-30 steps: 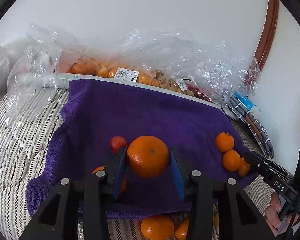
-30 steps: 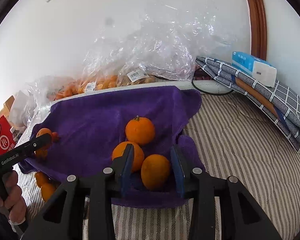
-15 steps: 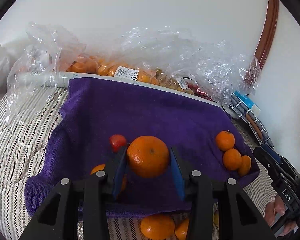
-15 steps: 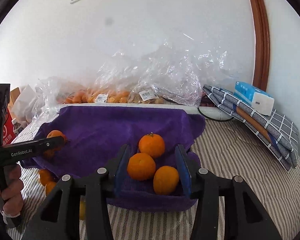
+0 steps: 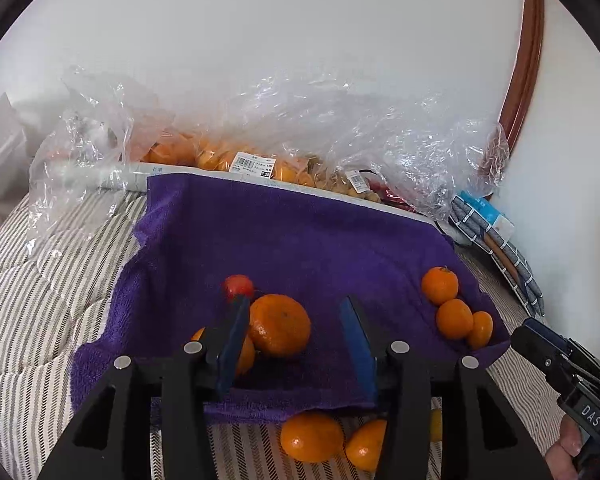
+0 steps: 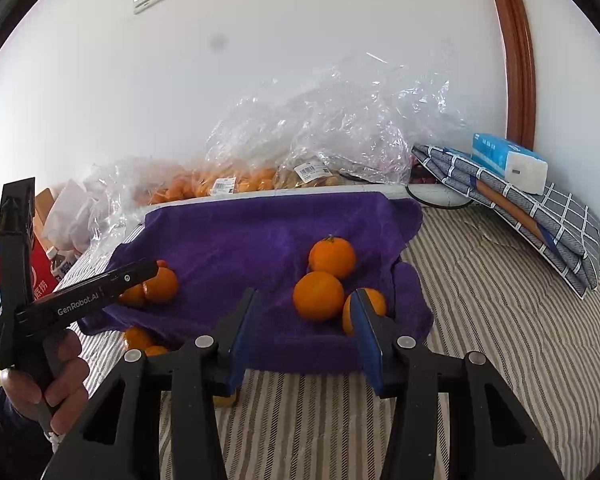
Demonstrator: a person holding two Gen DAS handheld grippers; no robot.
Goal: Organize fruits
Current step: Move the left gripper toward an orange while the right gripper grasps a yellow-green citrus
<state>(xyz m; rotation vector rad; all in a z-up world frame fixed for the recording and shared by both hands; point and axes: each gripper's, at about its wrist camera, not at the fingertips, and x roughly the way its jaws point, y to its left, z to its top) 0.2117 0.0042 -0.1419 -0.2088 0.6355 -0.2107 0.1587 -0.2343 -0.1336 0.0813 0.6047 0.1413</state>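
Left wrist view: the left gripper (image 5: 296, 334) is spread open over the purple towel (image 5: 284, 240); a big orange (image 5: 279, 325) lies on the towel against its left finger. Three oranges (image 5: 454, 317) cluster at far right.

Right wrist view: the right gripper (image 6: 305, 326) is open and empty, near the towel's (image 6: 260, 236) edge, three oranges (image 6: 319, 295) just beyond.

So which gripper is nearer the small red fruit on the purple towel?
Left. The left gripper is open with its left finger just in front of the red fruit; the right gripper is open by the three oranges across the towel.
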